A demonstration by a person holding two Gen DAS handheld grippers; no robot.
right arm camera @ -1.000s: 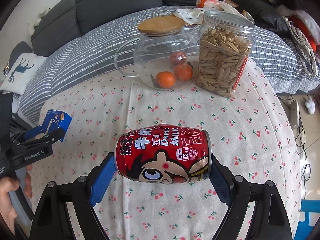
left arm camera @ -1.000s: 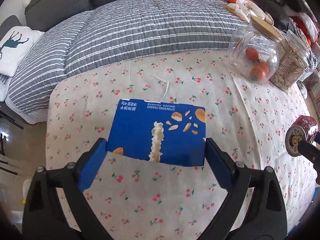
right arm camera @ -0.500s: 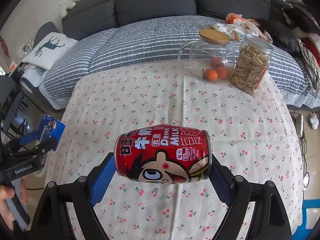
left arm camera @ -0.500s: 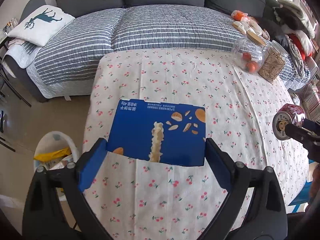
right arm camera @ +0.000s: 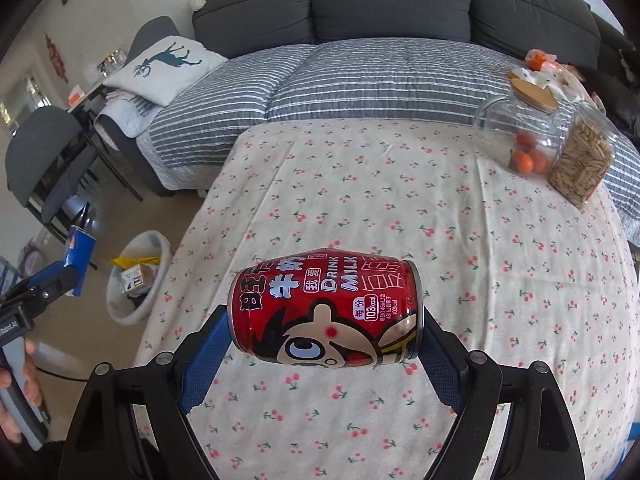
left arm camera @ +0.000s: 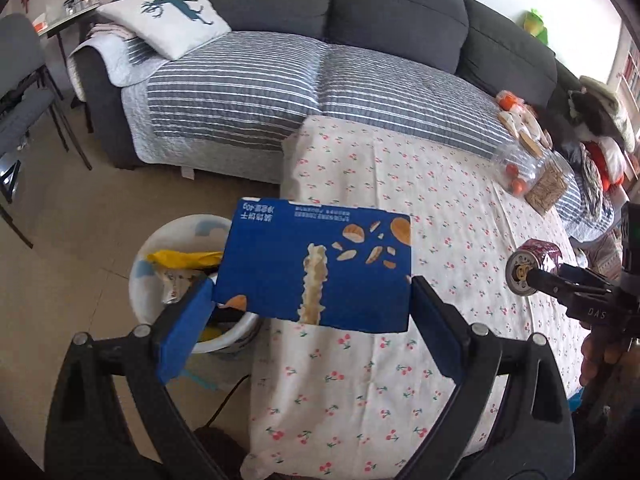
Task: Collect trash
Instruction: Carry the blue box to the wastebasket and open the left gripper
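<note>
A: Left gripper [left arm camera: 312,312] first: its blue pads are clamped on the two side edges of the box [left arm camera: 320,264], which hangs flat between them, off the table.

B: And the right gripper [right arm camera: 324,332]?

A: Jaws set wide, squeezing the can [right arm camera: 326,314] end to end. The can lies sideways in the grip, over the cloth [right arm camera: 400,200], touching nothing else.

B: So which step is this?

A: I'd call it the carry. Both pieces of trash are lifted, neither dropped. The bin [left arm camera: 150,258] sits on the floor just off the table's corner, and the box is partly over its rim in the left view.

B: What does the next move want?

A: My read: bring the box squarely over the bin's mouth, then part the pads. The can is well short of the bin; from the right view the bin [right arm camera: 154,240] is off to the left beyond the table edge, so that hand has farther to go.

B: Anything in the bin already?

A: A yellow wrapper and some packets, so there's room, but not endless.

B: And the trash itself?

A: The box is blue card, flat and thin, printed with biscuits, top flap torn open. The can is red, with a cartoon face and "DRINK MILK" lettering, undented as far as I can tell.
</note>
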